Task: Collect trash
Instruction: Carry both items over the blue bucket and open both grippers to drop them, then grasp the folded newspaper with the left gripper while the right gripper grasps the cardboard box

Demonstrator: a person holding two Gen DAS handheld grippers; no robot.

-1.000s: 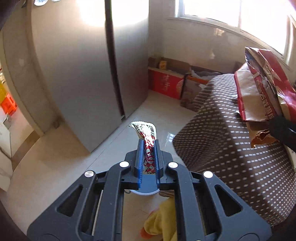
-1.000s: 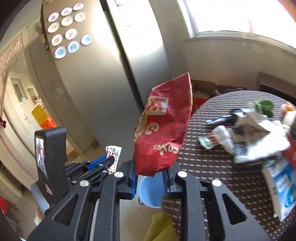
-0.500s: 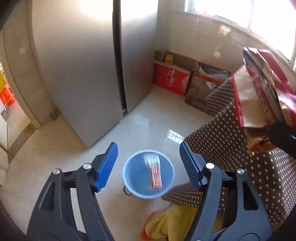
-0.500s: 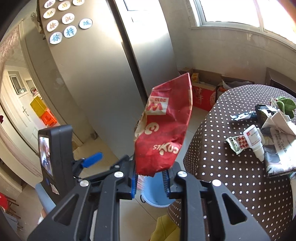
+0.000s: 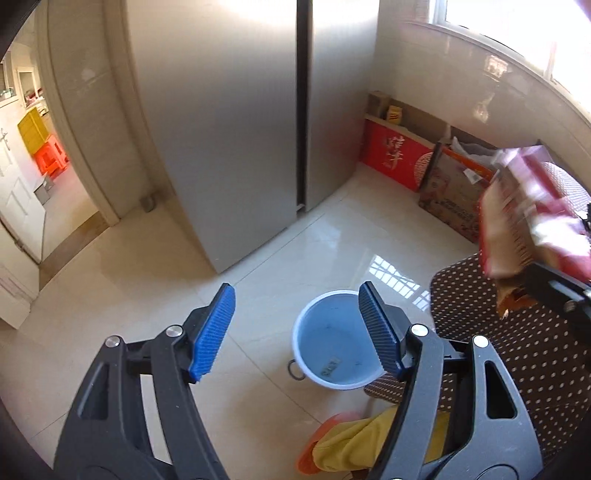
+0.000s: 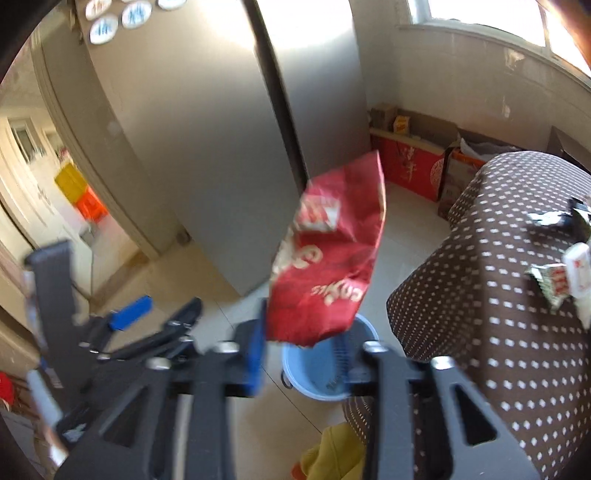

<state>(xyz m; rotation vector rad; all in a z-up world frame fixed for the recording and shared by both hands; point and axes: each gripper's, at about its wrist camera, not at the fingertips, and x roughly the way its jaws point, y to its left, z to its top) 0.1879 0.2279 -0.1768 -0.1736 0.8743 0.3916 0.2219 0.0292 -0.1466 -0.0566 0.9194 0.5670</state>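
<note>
Kitchen floor of pale tile before a steel refrigerator [image 5: 229, 122]. Left tool [image 5: 295, 328] stood wide open and empty beside the blue bucket [image 5: 332, 343], a small wrapper [image 5: 330, 367] lying inside. Right tool [image 6: 306, 347], jaws just opening, released the red snack bag [image 6: 332, 258] above the bucket, beside the dotted table [image 6: 517, 295].

A home kitchen; a tall steel fridge [image 5: 229, 122] stands on a glossy tiled floor [image 5: 122, 280]; a cloth-covered desk [image 6: 498, 295] sits under a window [image 6: 480, 14].
</note>
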